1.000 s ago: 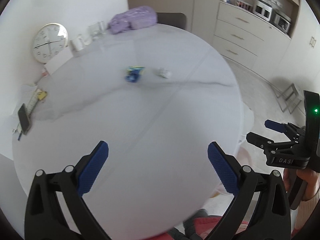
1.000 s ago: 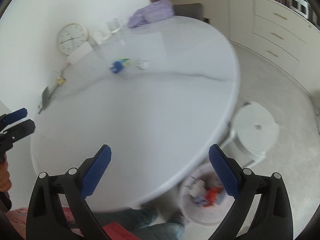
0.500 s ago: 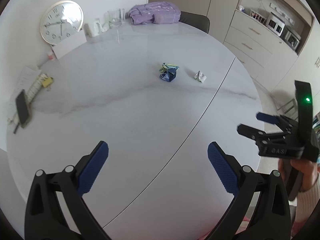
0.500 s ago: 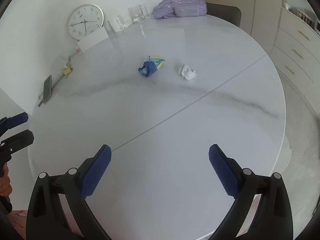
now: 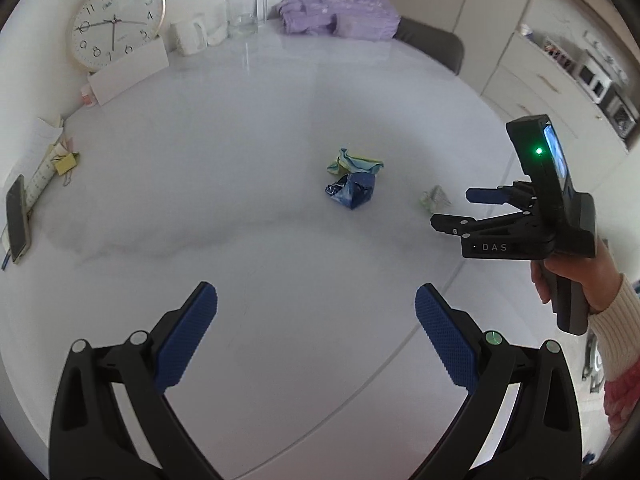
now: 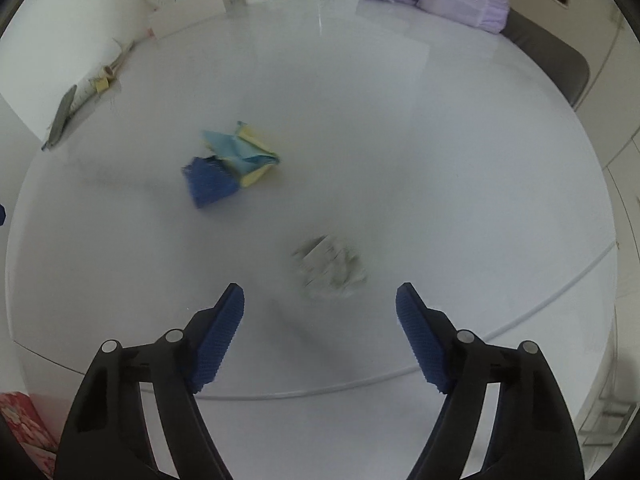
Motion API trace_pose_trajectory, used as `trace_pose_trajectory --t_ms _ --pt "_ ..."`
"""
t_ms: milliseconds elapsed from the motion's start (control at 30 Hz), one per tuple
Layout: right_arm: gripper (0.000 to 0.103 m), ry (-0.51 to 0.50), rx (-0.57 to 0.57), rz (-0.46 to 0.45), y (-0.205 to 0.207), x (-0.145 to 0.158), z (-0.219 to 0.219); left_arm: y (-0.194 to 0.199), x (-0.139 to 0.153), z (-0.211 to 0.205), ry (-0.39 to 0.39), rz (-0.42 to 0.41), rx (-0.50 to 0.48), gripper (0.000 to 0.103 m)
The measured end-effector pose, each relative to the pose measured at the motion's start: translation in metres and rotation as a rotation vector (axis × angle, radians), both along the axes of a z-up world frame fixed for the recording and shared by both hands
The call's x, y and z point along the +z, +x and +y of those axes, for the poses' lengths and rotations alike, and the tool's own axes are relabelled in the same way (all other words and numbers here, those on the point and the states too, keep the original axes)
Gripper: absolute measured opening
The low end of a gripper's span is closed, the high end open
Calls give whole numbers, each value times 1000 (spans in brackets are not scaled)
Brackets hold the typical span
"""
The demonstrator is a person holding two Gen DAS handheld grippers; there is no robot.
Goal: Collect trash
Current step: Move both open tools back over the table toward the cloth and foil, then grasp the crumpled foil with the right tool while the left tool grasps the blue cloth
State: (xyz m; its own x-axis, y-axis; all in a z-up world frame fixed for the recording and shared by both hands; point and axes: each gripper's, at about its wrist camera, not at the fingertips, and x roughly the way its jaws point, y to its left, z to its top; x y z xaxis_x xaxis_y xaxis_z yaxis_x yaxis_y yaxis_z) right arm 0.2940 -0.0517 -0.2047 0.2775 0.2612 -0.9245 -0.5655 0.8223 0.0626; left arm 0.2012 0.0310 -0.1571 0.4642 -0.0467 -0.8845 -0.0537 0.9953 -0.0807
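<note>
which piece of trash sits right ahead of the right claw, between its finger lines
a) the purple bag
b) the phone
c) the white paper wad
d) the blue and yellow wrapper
c: in the right wrist view the white paper wad lies just beyond the right claw, whose jaws are closing with nothing between them yet; the wrapper lies farther off to the left.

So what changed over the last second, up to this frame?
Both grippers moved in over the round table toward the trash. The right gripper now hangs just short of the white crumpled paper, jaws closing with nothing between them yet. The left gripper stays open and empty. The paper and the blue-and-yellow wrapper lie where they were.
</note>
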Motion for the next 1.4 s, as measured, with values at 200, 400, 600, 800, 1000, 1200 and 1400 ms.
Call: trace_pose_trajectory --t_ms 200,400,600,800,1000,1200,1400 --pt "37 -10 76 -2 12 -11 -5 54 -29 -16 -4 37 53 95" --pt "29 81 55 12 15 4 -26 94 -49 -30 15 49 46 95" --pt "29 210 -39 47 15 14 -52 127 -72 -36 70 68 -6 84" --pt "29 285 -99 83 9 14 -68 148 -90 -42 100 98 -96 53" --pt "29 298 -144 106 11 6 -75 143 -94 -43 89 91 -153 41" --pt "29 302 -148 108 10 7 -72 132 -81 -34 39 88 -136 29" --pt "29 325 -138 98 -2 18 -60 105 -55 -29 31 45 -129 29"
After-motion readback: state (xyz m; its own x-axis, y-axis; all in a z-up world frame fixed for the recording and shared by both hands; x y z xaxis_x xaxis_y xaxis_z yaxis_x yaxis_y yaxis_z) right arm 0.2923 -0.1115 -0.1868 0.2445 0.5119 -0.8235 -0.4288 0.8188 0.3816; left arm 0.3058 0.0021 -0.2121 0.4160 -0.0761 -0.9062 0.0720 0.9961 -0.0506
